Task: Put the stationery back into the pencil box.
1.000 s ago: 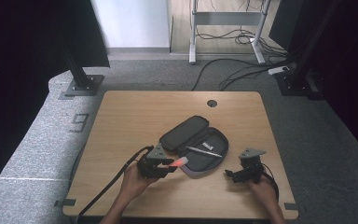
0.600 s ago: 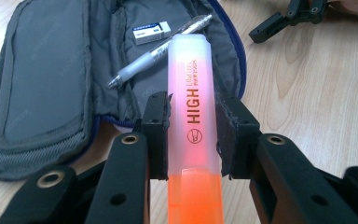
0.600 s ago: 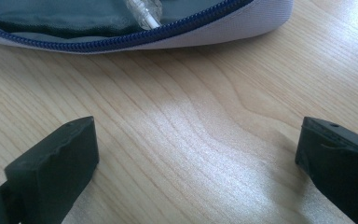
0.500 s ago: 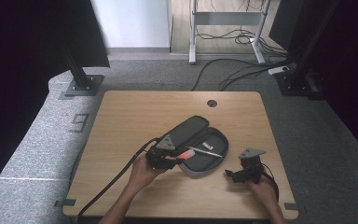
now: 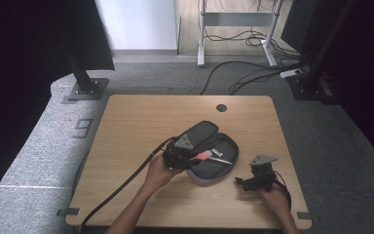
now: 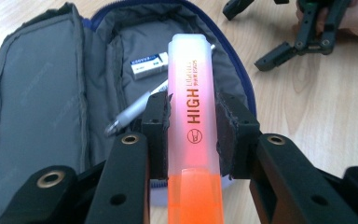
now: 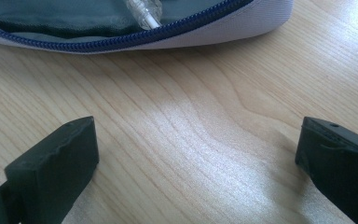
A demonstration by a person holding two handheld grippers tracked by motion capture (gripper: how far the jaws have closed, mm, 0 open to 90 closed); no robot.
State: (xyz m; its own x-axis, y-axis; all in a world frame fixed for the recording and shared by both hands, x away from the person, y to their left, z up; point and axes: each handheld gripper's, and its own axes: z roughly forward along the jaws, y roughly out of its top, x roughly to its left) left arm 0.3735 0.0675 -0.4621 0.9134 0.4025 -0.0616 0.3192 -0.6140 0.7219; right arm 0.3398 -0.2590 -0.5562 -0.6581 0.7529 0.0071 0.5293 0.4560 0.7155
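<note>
On the pale wood-grain table, one soft fabric pencil case lies unzipped and folded flat, its grey lining matte and slightly creased, a dark blue zip running round its rounded edge. Inside it rest two things: one small white rectangular eraser with a blue printed band, and one slim silvery pen lying at a slant.

The left gripper pinches one highlighter between its two black, rough-faced pads; the highlighter is a flat-sided plastic stick with a frosted translucent cap and an orange body, printed "HIGH", and it hangs over the open case just above the pen.

Farther right, the right gripper sits low over bare wood just beside the case's edge, its two blocky black jaws spread wide with nothing between them.
</note>
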